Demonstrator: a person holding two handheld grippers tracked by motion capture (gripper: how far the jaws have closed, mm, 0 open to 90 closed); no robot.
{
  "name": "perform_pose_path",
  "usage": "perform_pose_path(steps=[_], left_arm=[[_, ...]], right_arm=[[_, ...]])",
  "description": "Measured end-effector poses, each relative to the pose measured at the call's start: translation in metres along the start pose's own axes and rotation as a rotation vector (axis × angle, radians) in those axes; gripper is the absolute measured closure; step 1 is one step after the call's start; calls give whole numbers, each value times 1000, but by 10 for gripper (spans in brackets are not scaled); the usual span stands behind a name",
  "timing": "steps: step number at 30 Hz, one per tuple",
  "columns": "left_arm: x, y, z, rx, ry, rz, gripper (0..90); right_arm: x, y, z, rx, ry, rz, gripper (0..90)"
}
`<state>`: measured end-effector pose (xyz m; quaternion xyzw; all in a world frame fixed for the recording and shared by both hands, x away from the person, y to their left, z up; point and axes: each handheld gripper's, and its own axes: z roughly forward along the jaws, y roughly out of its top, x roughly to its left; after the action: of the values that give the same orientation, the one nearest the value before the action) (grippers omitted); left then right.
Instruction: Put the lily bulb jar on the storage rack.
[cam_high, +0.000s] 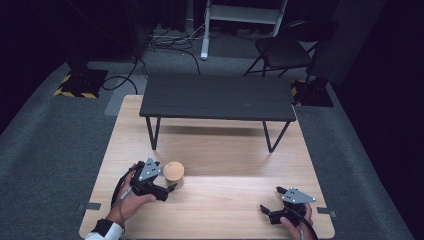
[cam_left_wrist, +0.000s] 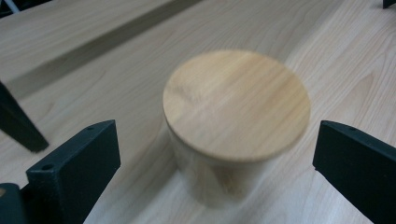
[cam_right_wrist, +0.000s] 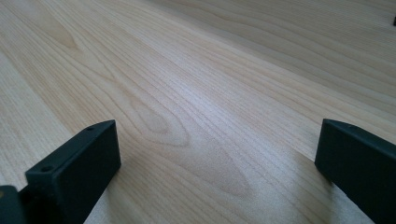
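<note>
While the jaws stand spread, the following risks apply.

Left gripper (cam_left_wrist: 215, 154): jaws wide apart, nothing pinched; they flank the wooden-lidded jar (cam_left_wrist: 236, 105) without touching it.
Jar position: upright on the bench (cam_high: 225, 200), near its left front, just beside the left gripper (cam_high: 167, 187).
Risk, tipping: a jaw meeting the jar off-centre likely pushes it over or slides it.
Risk, lid: a pinch on the overhanging lid alone may lift it off the body.
Right gripper (cam_right_wrist: 215, 158): spread, empty, over bare bench, well apart from the jar.
Black low table (cam_high: 217, 97): stands behind the jar; a shoved jar may strike its leg.
</note>
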<state>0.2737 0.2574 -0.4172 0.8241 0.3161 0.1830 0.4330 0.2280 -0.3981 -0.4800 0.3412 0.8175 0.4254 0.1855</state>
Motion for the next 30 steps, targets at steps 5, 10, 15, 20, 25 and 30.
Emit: perform_pose_path(steps=[5,10,15,20,25,30], left_arm=[[7,17,10,34,-19,2,6],[12,32,21,78,-54,33,11],[13,39,33,128,-67,55,14],[15,40,40,151,-71,73,54],[19,39,43,141,-101,74,179],[19,39,44,135,-96,76,239]], right_arm=[[0,0,0,0,0,0,0],[0,0,0,0,0,0,0],[0,0,0,0,0,0,0],[0,0,0,0,0,0,0],[0,0,0,0,0,0,0],[0,0,0,0,0,0,0]])
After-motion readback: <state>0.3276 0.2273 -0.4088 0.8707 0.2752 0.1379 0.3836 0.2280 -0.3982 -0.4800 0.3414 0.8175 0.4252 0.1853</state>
